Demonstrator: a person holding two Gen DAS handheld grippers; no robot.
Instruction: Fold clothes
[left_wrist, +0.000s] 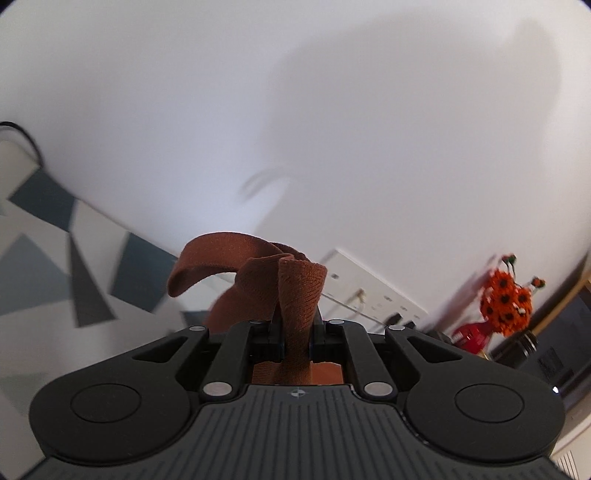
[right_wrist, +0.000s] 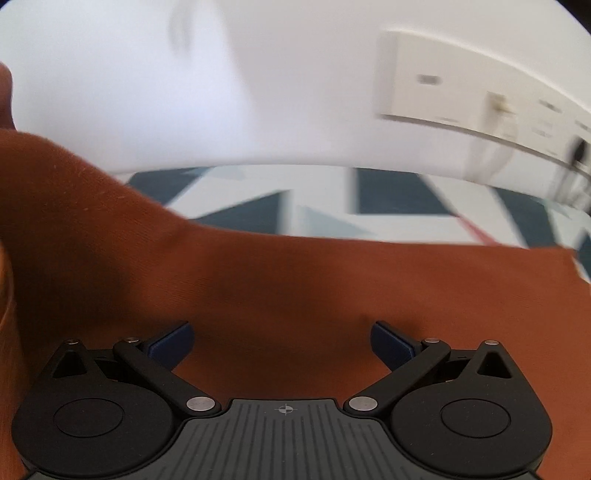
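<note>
L gripper (left_wrist: 295, 325) is clamped tight on a bunched edge of the rust-brown garment (left_wrist: 295, 295), a strap-like loop flopping over above the jaws, and I've got it up off the surface with the white wall (left_wrist: 258, 110) ahead. R gripper (right_wrist: 282, 343) has jaws wide apart, nothing between them, hovering just over the flat part of the same garment (right_wrist: 332, 288), which lies spread on the geometric-patterned cover (right_wrist: 388, 199).

Risks as I see them: L's pinch is only on a narrow roll of cloth, so a quick pull could slip it out. With R not pinning anything, the whole piece may drag instead of folding, giving a skewed crease. The loose loop could tuck inside the fold. Wall socket panel (right_wrist: 461, 85) sits close behind; I'm watching my swing.
</note>
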